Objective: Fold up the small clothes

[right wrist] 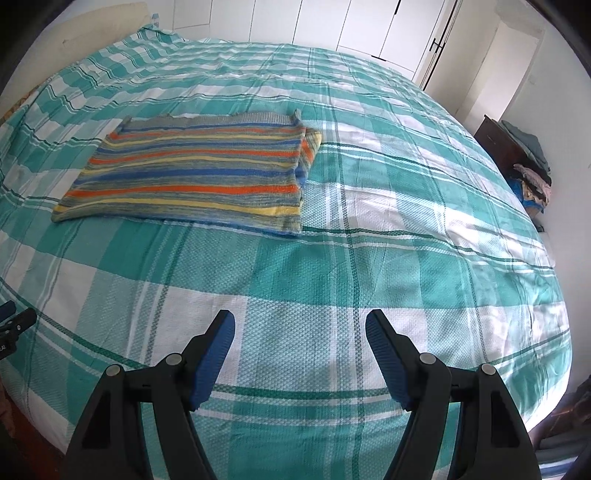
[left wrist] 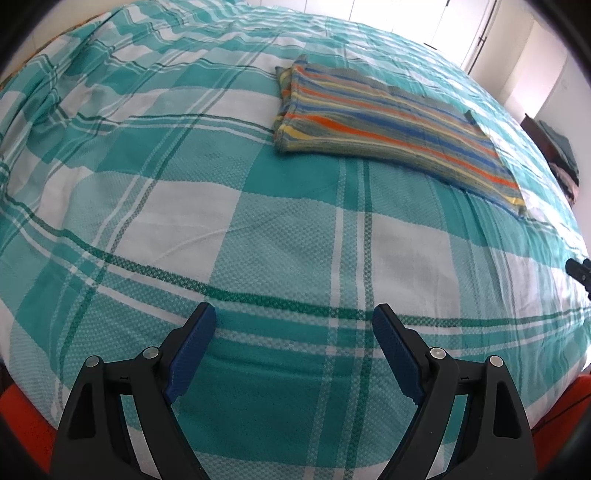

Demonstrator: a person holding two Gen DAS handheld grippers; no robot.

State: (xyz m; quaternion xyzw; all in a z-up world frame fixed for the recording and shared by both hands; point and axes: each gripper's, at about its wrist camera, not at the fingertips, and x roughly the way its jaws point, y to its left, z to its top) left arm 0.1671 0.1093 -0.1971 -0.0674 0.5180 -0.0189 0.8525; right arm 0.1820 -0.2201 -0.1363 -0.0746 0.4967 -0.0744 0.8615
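Observation:
A striped knit garment (left wrist: 388, 125) in blue, orange, yellow and grey lies folded flat in a rectangle on the bed, far ahead and to the right in the left wrist view. In the right wrist view it (right wrist: 199, 173) lies far ahead and to the left. My left gripper (left wrist: 294, 314) is open and empty, low over the bedspread near the front edge. My right gripper (right wrist: 300, 321) is open and empty too, also well short of the garment. A tip of the right gripper shows at the right edge of the left view (left wrist: 580, 271).
The bed is covered by a teal and white checked bedspread (left wrist: 184, 206). A dark side table with a pile of folded clothes (right wrist: 528, 162) stands beyond the bed's right side. White wardrobe doors (right wrist: 332, 22) run behind the bed.

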